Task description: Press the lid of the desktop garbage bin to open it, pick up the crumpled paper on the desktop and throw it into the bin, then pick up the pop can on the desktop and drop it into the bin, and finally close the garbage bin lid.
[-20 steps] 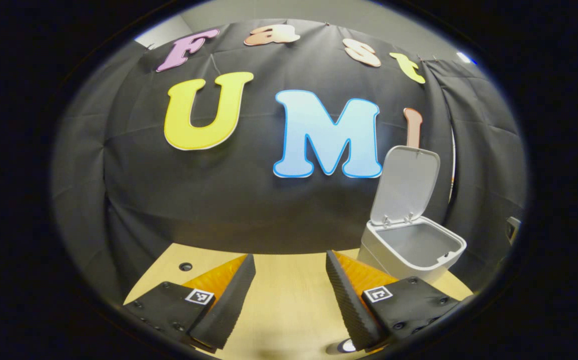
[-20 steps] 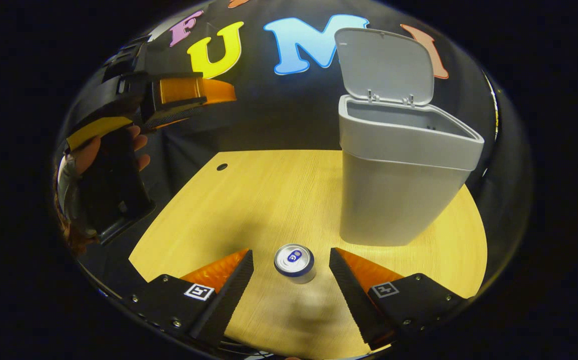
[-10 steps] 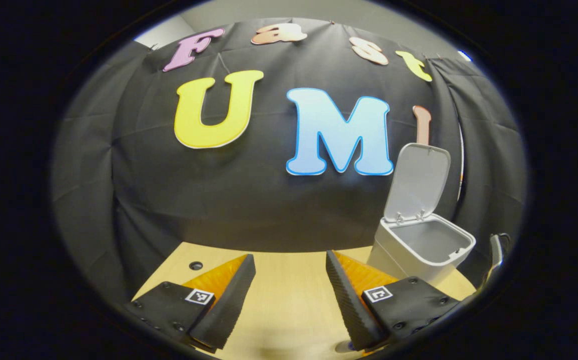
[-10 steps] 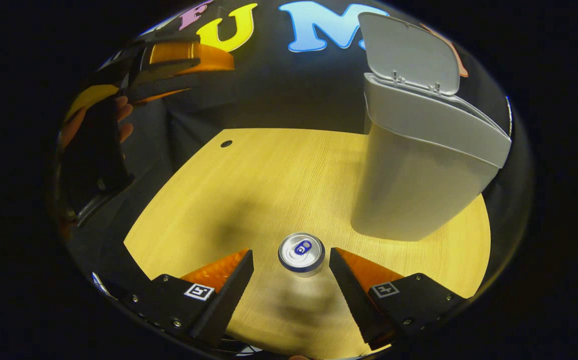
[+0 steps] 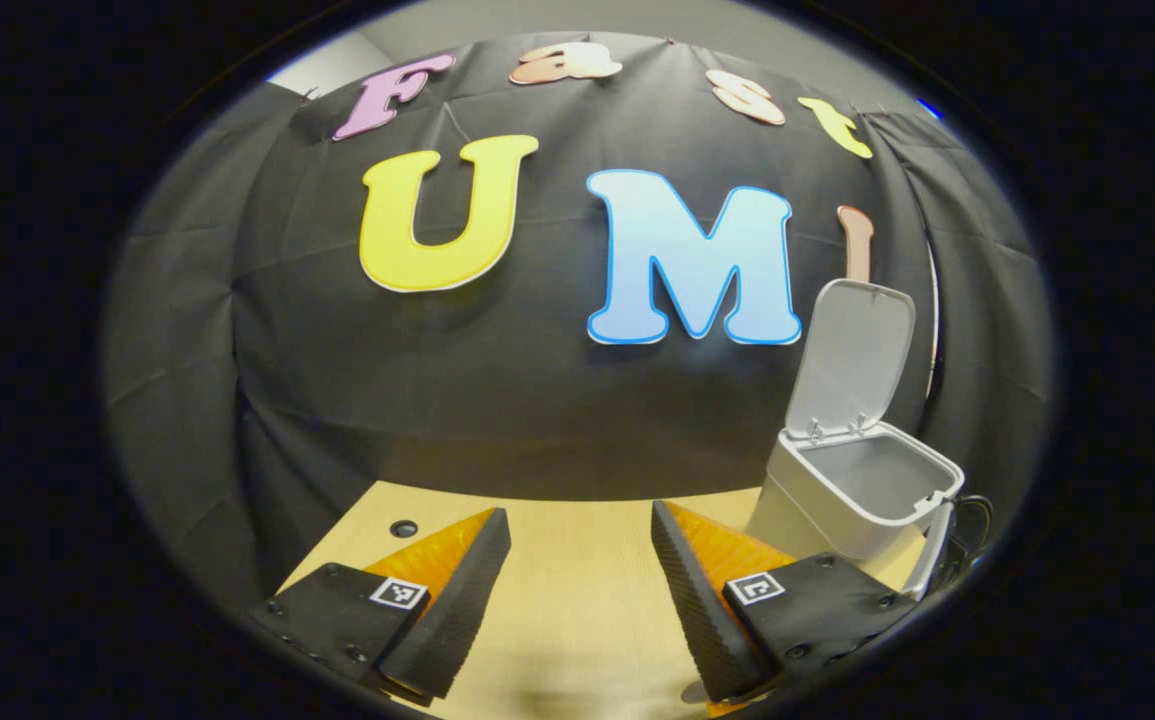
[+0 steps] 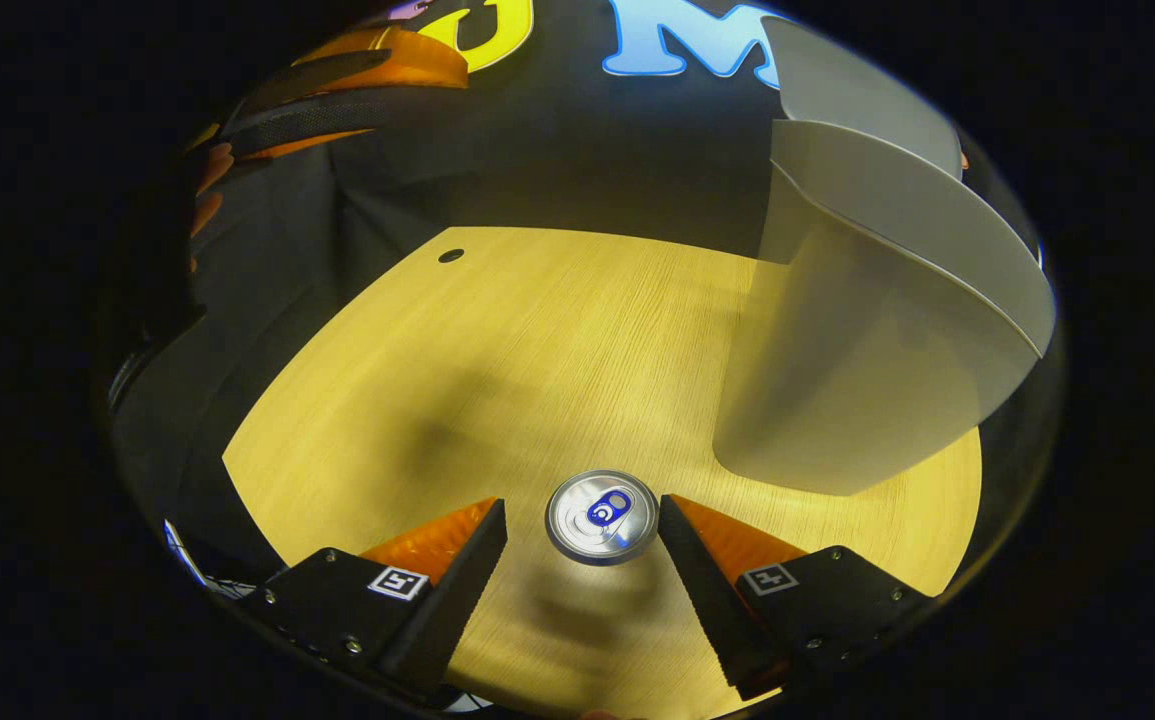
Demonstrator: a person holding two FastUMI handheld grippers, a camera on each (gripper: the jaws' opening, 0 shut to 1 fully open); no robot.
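The can (image 6: 602, 516) stands upright on the worktop (image 6: 537, 350), between the spread fingers of the right gripper (image 6: 582, 575). The bin (image 6: 877, 330) stands near, lid (image 5: 852, 350) raised. Centre both fingers on the can's sides before squeezing; the left gripper (image 5: 577, 590) also gapes, holding nothing.

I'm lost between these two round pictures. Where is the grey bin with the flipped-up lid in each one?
Left gripper view: the bin stands at lower right, on the far right part of the table, lid raised against the black cloth.
Right gripper view: the bin is large at right, seen from the side, beyond the pop can.
Shared landmark: the small round hole in the wooden table, far left of the bin in both.
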